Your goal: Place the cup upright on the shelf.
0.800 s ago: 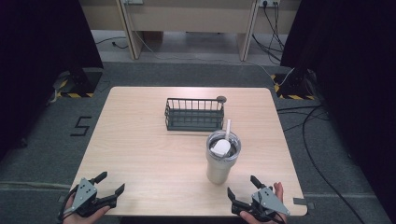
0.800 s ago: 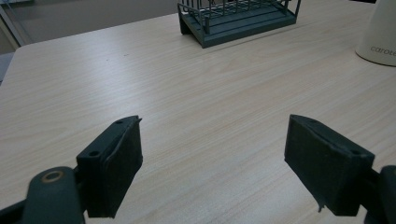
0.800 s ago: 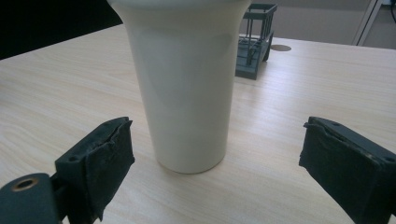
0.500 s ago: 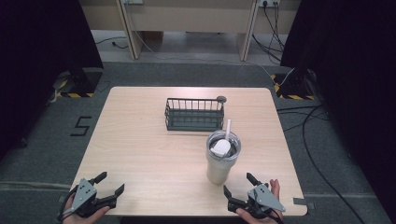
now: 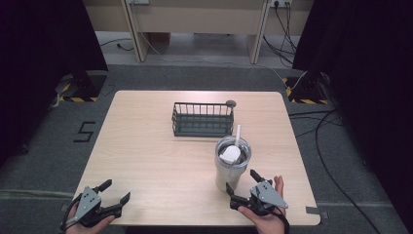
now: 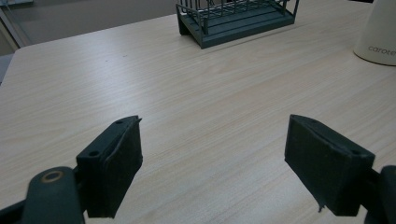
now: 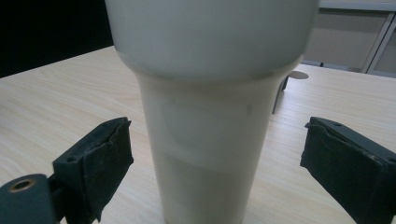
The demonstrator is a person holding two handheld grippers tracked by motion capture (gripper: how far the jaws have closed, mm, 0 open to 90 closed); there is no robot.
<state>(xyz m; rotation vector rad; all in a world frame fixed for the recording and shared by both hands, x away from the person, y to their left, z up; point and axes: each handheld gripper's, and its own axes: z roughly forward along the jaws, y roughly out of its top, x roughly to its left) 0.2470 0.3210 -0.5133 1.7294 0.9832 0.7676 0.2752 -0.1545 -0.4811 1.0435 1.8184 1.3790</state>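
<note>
My right gripper (image 5: 242, 186): jaws apart, flanking tumbler (image 5: 231, 163) base, not touching
My left gripper (image 5: 117, 191): jaws apart, at table (image 5: 146, 146) 7 o'clock
Basket (image 5: 202, 119): 12 o'clock

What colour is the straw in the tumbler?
White. The straw shows best in the high view, rising from the tumbler.

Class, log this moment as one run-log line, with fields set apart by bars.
right tongs: open, at tumbler base | left tongs: open, idle at near edge | wire basket: behind tumbler | straw: in lid
</note>
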